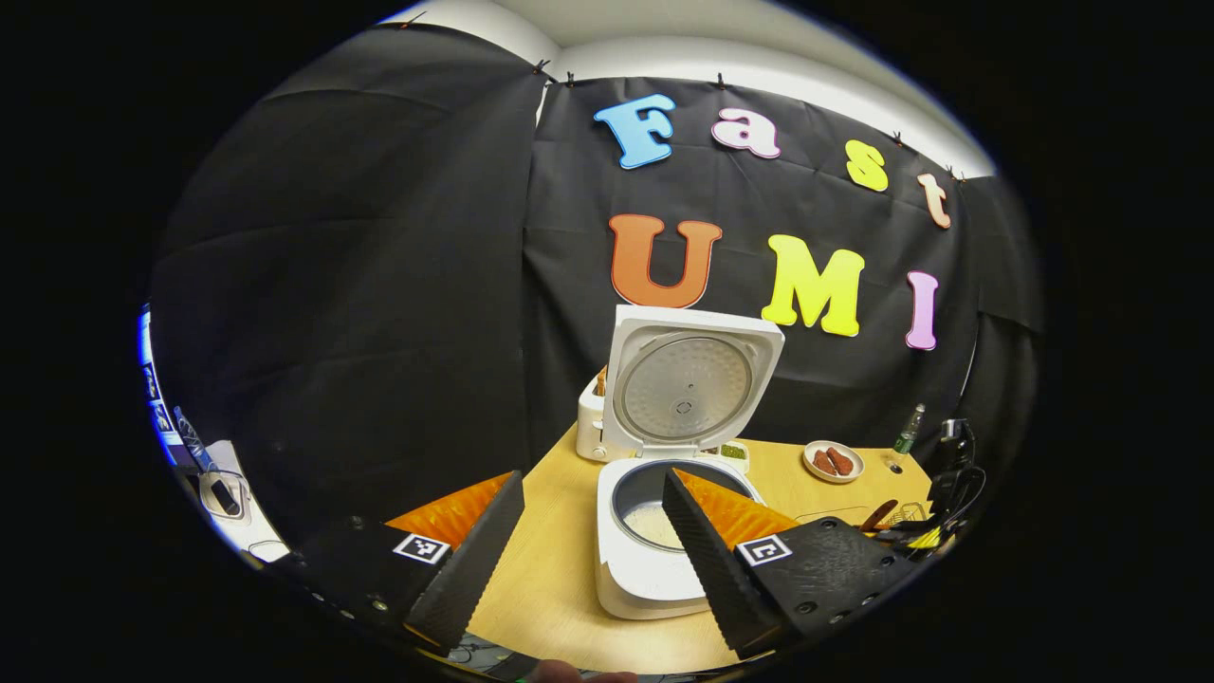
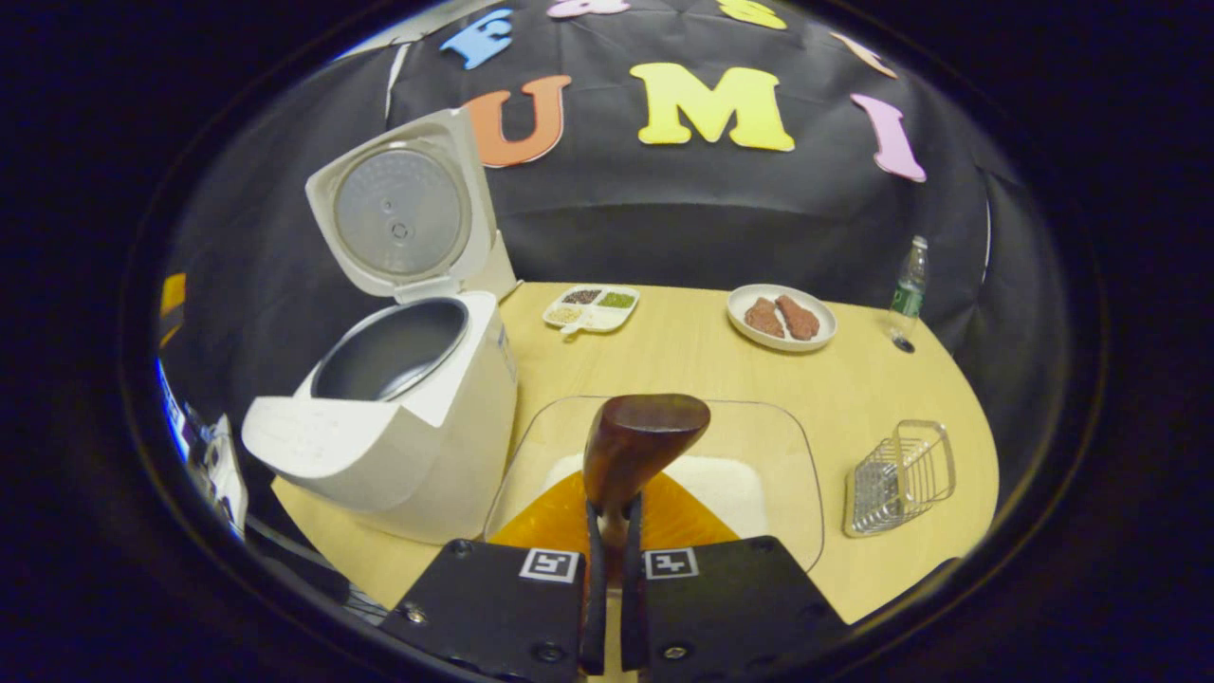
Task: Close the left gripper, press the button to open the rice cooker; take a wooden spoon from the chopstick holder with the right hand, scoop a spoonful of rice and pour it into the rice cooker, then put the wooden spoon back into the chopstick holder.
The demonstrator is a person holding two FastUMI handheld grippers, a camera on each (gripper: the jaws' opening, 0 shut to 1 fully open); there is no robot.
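The white rice cooker (image 1: 654,579) stands open on the wooden table, lid (image 1: 697,379) upright, with some rice low in its pot (image 1: 652,522). My left gripper (image 1: 593,477) hovers in front of it, open and holding nothing. In the right gripper view the cooker (image 2: 398,417) is at the left. My right gripper (image 2: 612,517) is shut on the handle of the wooden spoon (image 2: 645,436). The spoon's bowl hangs over a clear glass dish (image 2: 787,446) of white rice (image 2: 730,489). Whether the spoon carries rice is hidden. The wire chopstick holder (image 2: 901,474) stands to the right, apart from the spoon.
A plate (image 2: 782,318) with two pieces of meat, a divided dish of grains (image 2: 590,306) and a bottle (image 2: 909,285) stand along the table's back. A white appliance (image 1: 593,417) sits behind the cooker. The table's rounded edge (image 2: 977,512) lies just past the holder.
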